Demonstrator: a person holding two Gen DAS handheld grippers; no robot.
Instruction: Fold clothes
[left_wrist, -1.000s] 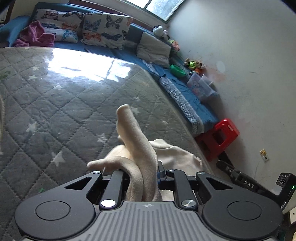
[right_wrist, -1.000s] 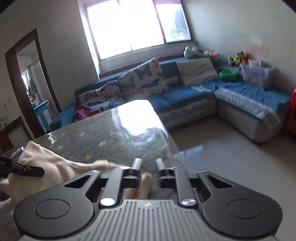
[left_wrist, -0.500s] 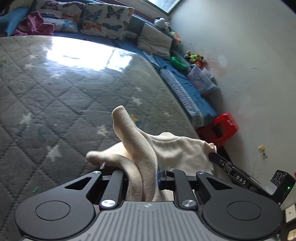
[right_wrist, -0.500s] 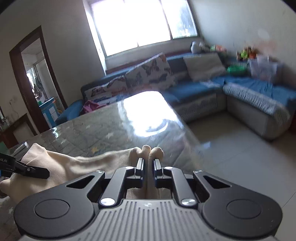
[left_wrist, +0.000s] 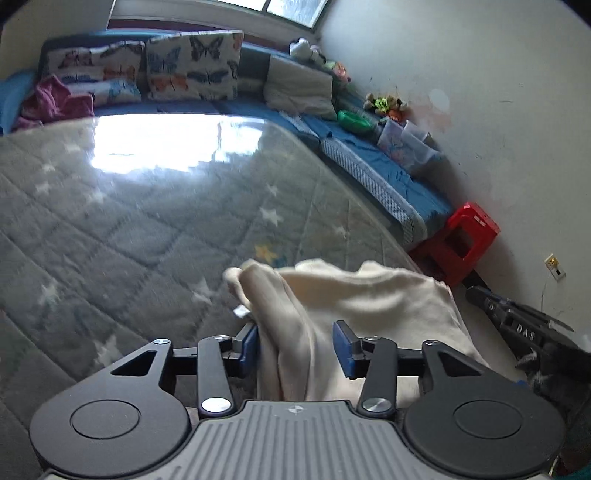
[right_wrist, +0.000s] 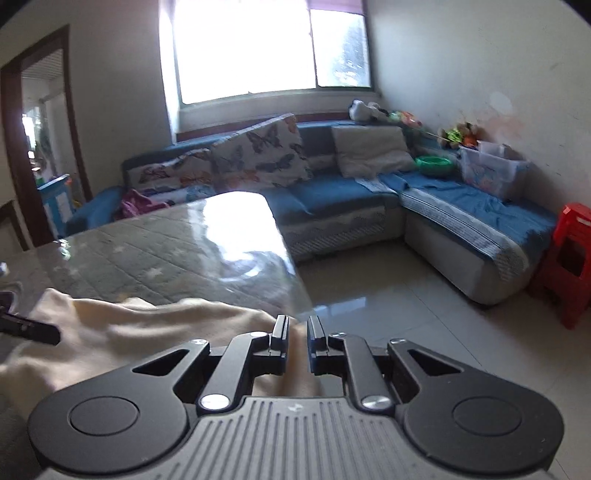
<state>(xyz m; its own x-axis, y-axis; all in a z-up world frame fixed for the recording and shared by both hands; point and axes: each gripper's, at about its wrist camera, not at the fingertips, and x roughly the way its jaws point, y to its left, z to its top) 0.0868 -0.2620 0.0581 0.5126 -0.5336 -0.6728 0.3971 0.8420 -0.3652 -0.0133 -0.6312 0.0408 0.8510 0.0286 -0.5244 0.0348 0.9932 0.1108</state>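
Left gripper spread, cream garment between pads (unclamped)

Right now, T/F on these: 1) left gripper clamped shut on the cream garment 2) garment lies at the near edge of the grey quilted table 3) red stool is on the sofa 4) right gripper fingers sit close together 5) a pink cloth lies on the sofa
1) False. The left gripper stands open; the cream garment lies loose between its fingers.
2) True, on the grey quilted table.
3) False. The red stool stands on the floor by the sofa.
4) True for the right gripper, with a narrow gap.
5) True: pink cloth.
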